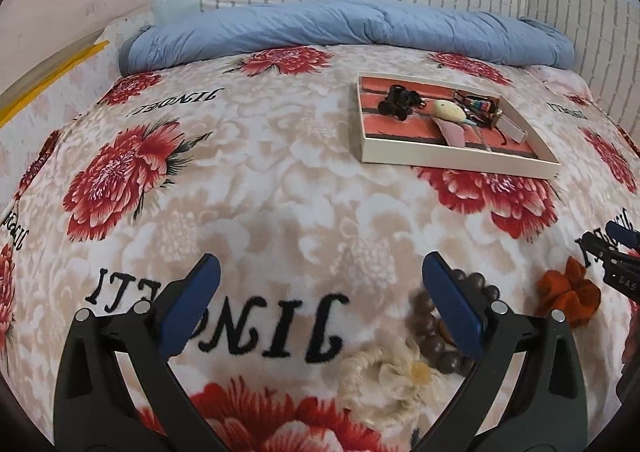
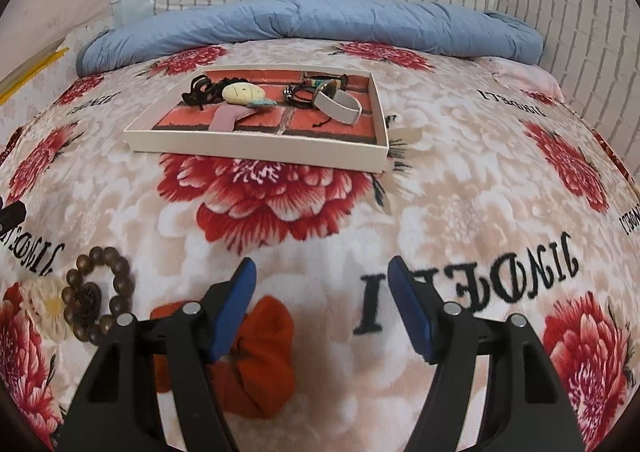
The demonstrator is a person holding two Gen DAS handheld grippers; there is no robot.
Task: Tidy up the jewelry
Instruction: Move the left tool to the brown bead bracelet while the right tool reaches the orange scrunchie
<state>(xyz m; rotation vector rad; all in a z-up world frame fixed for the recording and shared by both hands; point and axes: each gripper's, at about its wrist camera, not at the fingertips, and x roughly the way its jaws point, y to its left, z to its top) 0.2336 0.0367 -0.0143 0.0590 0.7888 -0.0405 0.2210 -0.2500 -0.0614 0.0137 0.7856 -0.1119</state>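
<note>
Two grippers hover low over a bed (image 1: 280,155) spread with a red-flowered blanket, both pointing toward the far wall. The left gripper (image 1: 320,304) has its blue-padded fingers spread wide and holds nothing; its right finger (image 1: 454,308) hangs above a brown bead bracelet (image 1: 448,332), which lies beside a cream flower hair tie (image 1: 400,376). The right gripper (image 2: 322,308) is likewise wide open and empty, its left finger (image 2: 234,312) over the edge of an orange scrunchie (image 2: 256,364) on the blanket. Its tip shows at the right edge of the left camera's view, just beyond the scrunchie (image 1: 568,292).

Farther up the bed sits a shallow cream tray (image 2: 256,149) lined with a brick pattern. Inside lie a black hair clip (image 2: 200,89), a pale oval piece (image 2: 242,93) on a pink strap, a grey band (image 2: 340,107) and a cluster of dark bracelets (image 2: 304,93). A rolled blue quilt (image 2: 312,23) lies along the wall behind the tray.
</note>
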